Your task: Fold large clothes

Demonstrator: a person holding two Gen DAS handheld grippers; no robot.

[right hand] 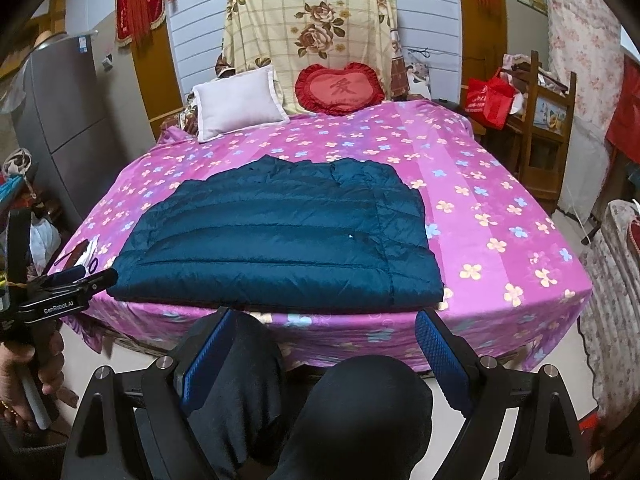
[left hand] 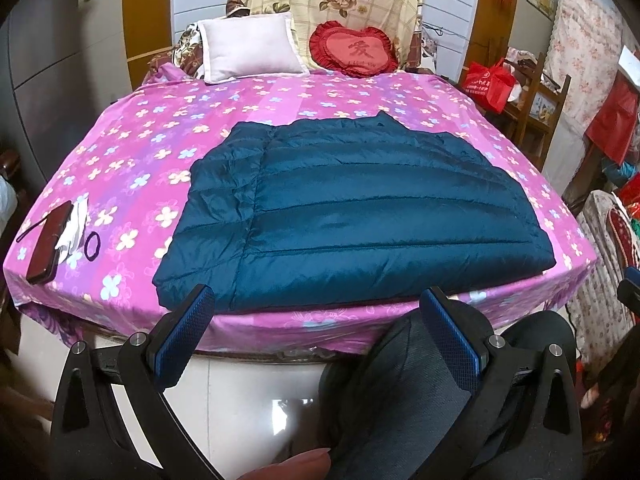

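A dark teal quilted down jacket (left hand: 352, 208) lies flat on the pink flowered bed sheet (left hand: 160, 120), its hem at the near edge of the bed. It also shows in the right wrist view (right hand: 280, 236), with a sleeve folded in at each side. My left gripper (left hand: 316, 304) is open and empty, held just short of the bed's near edge below the jacket hem. My right gripper (right hand: 324, 328) is open and empty, also just short of the near edge. The left gripper's body (right hand: 60, 280) shows at the left of the right wrist view.
A dark phone (left hand: 48, 240), white cloth and black hair tie (left hand: 93, 246) lie at the bed's near left corner. A white pillow (left hand: 248, 46) and red heart cushion (left hand: 354, 50) sit at the head. The person's dark-trousered knees (right hand: 360, 412) are below the grippers. Wooden shelf (right hand: 548, 128) stands right.
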